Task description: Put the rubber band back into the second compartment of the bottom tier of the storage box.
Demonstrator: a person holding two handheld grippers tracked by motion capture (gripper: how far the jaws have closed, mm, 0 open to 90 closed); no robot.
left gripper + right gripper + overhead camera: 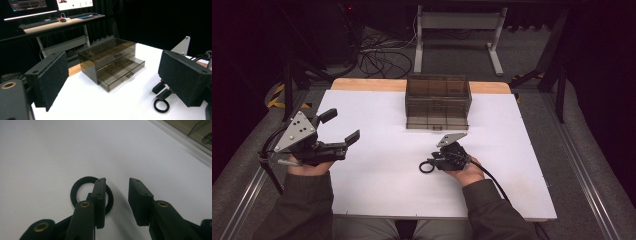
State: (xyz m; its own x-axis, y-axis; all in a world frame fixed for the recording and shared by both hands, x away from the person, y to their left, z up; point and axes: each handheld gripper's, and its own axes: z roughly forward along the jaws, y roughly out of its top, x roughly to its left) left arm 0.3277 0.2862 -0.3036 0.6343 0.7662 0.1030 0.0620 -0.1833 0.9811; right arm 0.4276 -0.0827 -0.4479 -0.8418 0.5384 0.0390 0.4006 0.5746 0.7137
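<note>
ITEM black ring (pixel 91 195): flat on white table (pixel 377 190), in front of smoked drawer box (pixel 438 102) | right gripper (pixel 116 192): released, one jaw over ring | left gripper (pixel 343 131): released, idle, well left of box | I'd straddle the rim, then clench | ROOM: dark, desk with monitors (pixel 50 5) behind box.

Drawer box (pixel 438 102) at table's (pixel 377 185) far edge; ring (pixel 427 167) lies before it.
</note>
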